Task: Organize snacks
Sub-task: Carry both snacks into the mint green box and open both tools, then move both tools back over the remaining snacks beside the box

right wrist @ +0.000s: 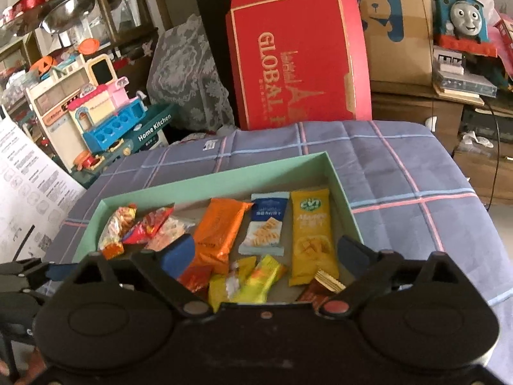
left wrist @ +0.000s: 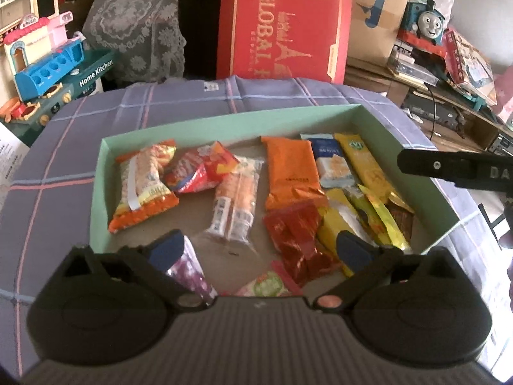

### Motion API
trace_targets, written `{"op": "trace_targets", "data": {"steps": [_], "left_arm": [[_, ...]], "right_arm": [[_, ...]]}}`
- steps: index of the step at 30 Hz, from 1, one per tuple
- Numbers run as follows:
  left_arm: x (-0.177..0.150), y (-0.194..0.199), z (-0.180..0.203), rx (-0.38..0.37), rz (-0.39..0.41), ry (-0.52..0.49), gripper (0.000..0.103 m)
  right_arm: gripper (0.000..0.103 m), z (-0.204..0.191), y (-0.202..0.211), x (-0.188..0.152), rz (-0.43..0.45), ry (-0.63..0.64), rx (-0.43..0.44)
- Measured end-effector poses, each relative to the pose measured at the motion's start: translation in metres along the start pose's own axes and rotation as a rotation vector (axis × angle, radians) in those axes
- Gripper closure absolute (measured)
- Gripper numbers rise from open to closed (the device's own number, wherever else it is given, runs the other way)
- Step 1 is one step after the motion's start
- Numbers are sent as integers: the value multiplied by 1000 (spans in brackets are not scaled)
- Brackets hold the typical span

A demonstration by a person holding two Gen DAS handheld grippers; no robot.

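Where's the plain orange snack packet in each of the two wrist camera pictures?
Left wrist: orange packet lies mid-box, slightly right of centre, above the red wrapper.
Right wrist: orange packet lies centre-left, partly behind the gripper's left finger.
Shared landmark: blue-and-white cracker packet immediately to its right.

Matt green cardboard tray [left wrist: 224,118], glossy crinkled foil and plastic snack wrappers [left wrist: 290,170], soft woven checked cloth [right wrist: 400,166], matt black plastic grippers, shiny red gift box [right wrist: 298,61]
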State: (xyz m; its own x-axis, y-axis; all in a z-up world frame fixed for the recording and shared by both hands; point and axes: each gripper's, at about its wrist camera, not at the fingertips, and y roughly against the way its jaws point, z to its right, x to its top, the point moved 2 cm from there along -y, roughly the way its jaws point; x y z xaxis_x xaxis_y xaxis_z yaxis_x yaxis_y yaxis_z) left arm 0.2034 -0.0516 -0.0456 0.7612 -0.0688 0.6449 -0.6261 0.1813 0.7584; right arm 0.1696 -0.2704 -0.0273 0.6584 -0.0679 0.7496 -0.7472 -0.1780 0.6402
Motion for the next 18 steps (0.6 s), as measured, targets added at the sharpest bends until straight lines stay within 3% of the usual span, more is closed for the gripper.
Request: {"op": "trace_targets", "data": {"steps": [18], "left_arm": [[-32,64,-4,-19,68,0,0]], "right_arm": [[0,-8,61,-24,39,9,16]]}}
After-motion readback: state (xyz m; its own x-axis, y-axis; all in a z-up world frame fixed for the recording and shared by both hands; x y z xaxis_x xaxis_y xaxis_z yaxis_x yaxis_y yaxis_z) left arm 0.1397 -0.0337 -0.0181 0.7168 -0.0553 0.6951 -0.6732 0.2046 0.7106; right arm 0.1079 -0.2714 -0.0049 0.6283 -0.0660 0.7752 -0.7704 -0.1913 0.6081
